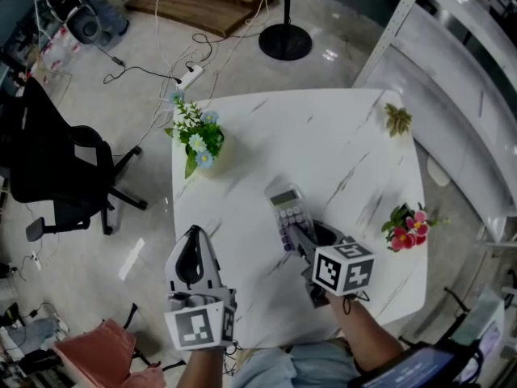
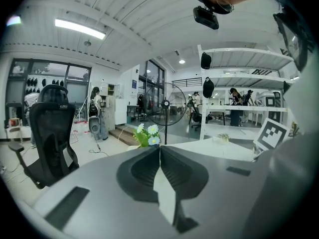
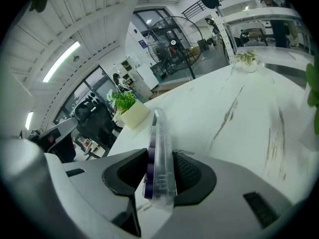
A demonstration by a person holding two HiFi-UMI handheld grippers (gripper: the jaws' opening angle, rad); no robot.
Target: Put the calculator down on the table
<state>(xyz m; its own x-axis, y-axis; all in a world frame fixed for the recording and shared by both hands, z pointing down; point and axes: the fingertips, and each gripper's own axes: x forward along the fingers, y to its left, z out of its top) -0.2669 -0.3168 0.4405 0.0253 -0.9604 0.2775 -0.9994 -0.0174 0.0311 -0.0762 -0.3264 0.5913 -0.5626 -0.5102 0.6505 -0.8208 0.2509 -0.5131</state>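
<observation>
The calculator (image 1: 287, 204), clear-cased with purple keys, reaches from my right gripper (image 1: 297, 237) out over the middle of the white marble table (image 1: 323, 136), low over it or resting on it. In the right gripper view the calculator (image 3: 159, 148) stands edge-on between the jaws of the right gripper (image 3: 162, 153). Both pads lie against its sides and I see no clear gap. My left gripper (image 1: 194, 245) hovers at the table's near left edge. The left gripper view shows the left gripper (image 2: 160, 148) with its jaws shut together and nothing between them.
A pot of white and blue flowers (image 1: 198, 140) stands at the table's far left. Red flowers (image 1: 408, 229) sit at the right edge and a small dried plant (image 1: 397, 120) at the far right corner. An office chair (image 1: 56, 172) is on the floor to the left.
</observation>
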